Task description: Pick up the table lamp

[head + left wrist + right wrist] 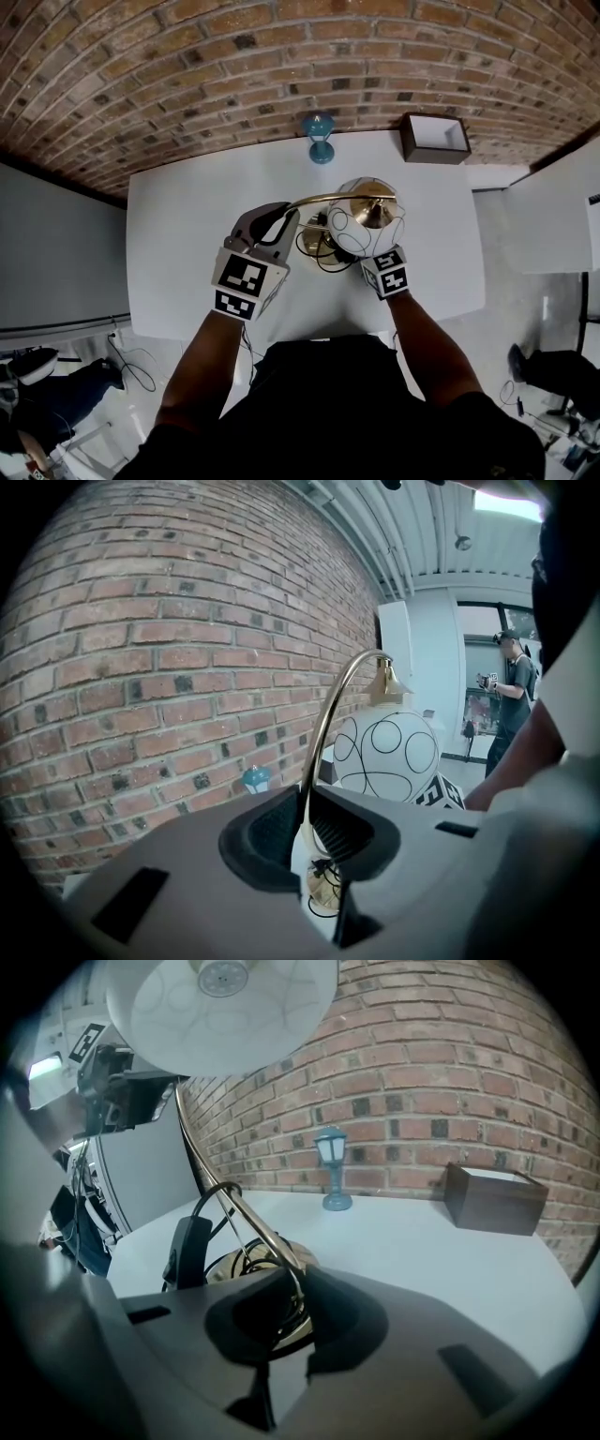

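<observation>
table lamp (349,225) is mid-table (187,244), base (246,1269) looks still down on the surface. both grippers are on it.

left gripper (307,832): jaws closed on the brass stem (328,719), about 9 o'clock of the globe shade (364,231) in head view. right gripper (302,1302): jaws closed on the same stem lower down near the base, 6 o'clock of the shade, which hangs right over it.

risks as i read them:
- the stem is thin, round and polished. the pads have little contact, so it could spin or slide in the grip once weight comes on.
- the shade is the heavy end, out on the arc. if one side lifts first, the lamp likely pivots and the shade swings into the right gripper or the table.
- the cord (202,1227) is coiled loose at the base. it can drag, snag or tug the lamp off line.
- the blue lantern (320,138) at 12 o'clock and the dark box (436,138) at 1 o'clock are well apart, a problem only with a wide swing.
</observation>
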`<action>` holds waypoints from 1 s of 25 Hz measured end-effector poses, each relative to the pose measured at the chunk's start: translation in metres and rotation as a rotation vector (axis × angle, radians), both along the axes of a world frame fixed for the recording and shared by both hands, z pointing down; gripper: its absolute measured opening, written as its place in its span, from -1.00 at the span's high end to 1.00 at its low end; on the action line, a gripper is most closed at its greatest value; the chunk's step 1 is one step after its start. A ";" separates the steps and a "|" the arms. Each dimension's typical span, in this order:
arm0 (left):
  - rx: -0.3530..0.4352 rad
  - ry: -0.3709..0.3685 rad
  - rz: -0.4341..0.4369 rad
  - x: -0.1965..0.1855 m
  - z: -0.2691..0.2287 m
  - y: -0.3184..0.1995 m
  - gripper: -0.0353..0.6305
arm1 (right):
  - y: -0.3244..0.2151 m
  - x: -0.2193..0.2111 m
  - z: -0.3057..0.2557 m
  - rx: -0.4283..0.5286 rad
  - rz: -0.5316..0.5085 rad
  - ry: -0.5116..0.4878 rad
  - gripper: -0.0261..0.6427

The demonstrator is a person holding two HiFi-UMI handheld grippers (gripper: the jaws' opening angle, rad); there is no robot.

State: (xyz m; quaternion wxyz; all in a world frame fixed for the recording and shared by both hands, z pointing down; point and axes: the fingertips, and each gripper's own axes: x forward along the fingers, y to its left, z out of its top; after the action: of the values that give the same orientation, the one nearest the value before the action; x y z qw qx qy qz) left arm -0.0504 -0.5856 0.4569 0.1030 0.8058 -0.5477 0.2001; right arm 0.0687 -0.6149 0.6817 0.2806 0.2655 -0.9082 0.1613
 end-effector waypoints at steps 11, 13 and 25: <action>0.059 0.042 0.045 -0.002 -0.042 0.018 0.77 | 0.010 0.003 -0.048 0.048 0.073 -0.045 0.78; 0.074 0.053 0.057 -0.003 -0.055 0.026 0.77 | 0.017 0.002 -0.061 0.061 0.086 -0.056 0.78; 0.092 0.076 0.146 -0.009 -0.104 0.087 0.77 | 0.090 0.000 -0.110 0.091 0.127 -0.072 0.78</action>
State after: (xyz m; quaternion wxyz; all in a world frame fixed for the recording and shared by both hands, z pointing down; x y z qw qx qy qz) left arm -0.0590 -0.4983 0.3533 0.0716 0.8546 -0.4917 0.1508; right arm 0.0685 -0.5246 0.5712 0.2246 0.3290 -0.9054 0.1470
